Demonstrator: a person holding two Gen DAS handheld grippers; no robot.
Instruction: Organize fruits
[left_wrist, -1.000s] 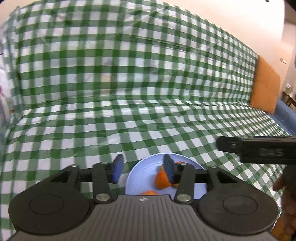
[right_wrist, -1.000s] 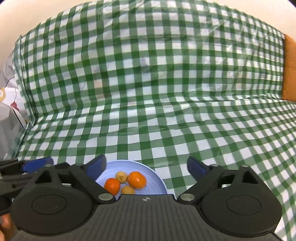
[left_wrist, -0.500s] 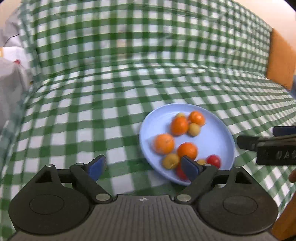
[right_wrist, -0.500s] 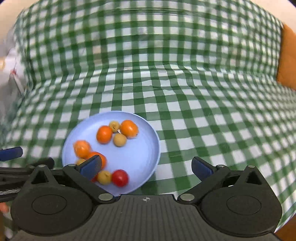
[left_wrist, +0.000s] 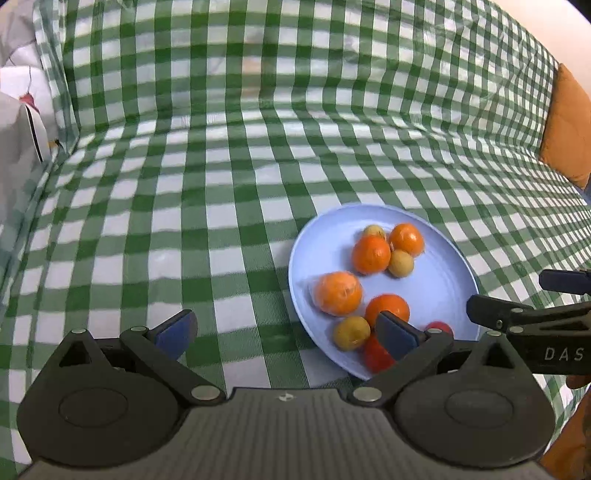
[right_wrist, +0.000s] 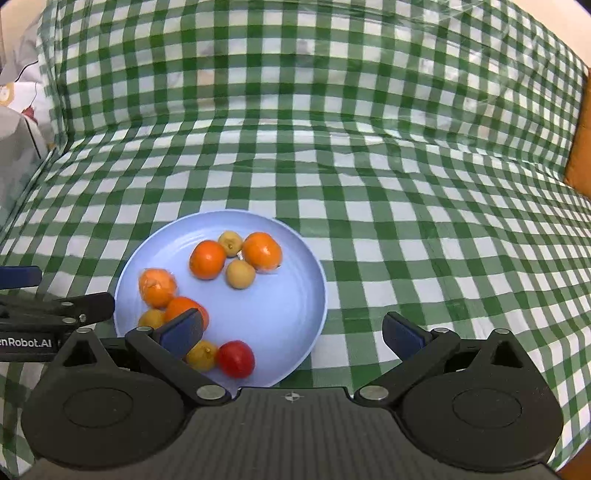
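Note:
A light blue plate (left_wrist: 439, 288) (right_wrist: 280, 314) lies on the green checked cloth. It holds several oranges (left_wrist: 371, 254) (right_wrist: 207, 259), small yellow fruits (left_wrist: 400, 263) (right_wrist: 240, 273) and red fruits (right_wrist: 235, 359) (left_wrist: 375, 356). One orange (left_wrist: 339, 293) (right_wrist: 157, 287) is in a clear wrapper. My left gripper (left_wrist: 286, 330) is open and empty, above the plate's left front rim. My right gripper (right_wrist: 293, 332) is open and empty, above the plate's right front rim. Each gripper shows at the edge of the other's view (left_wrist: 532, 317) (right_wrist: 55, 310).
The checked cloth (left_wrist: 221, 184) covers a sofa seat and backrest. An orange cushion (left_wrist: 567, 129) (right_wrist: 581, 147) stands at the far right. White and grey fabric (left_wrist: 18, 122) (right_wrist: 14, 122) lies at the far left.
Both grippers have tilted down and pulled back, so the whole plate of fruit has come into view. The left jaws have opened wide; the right jaws stayed open.

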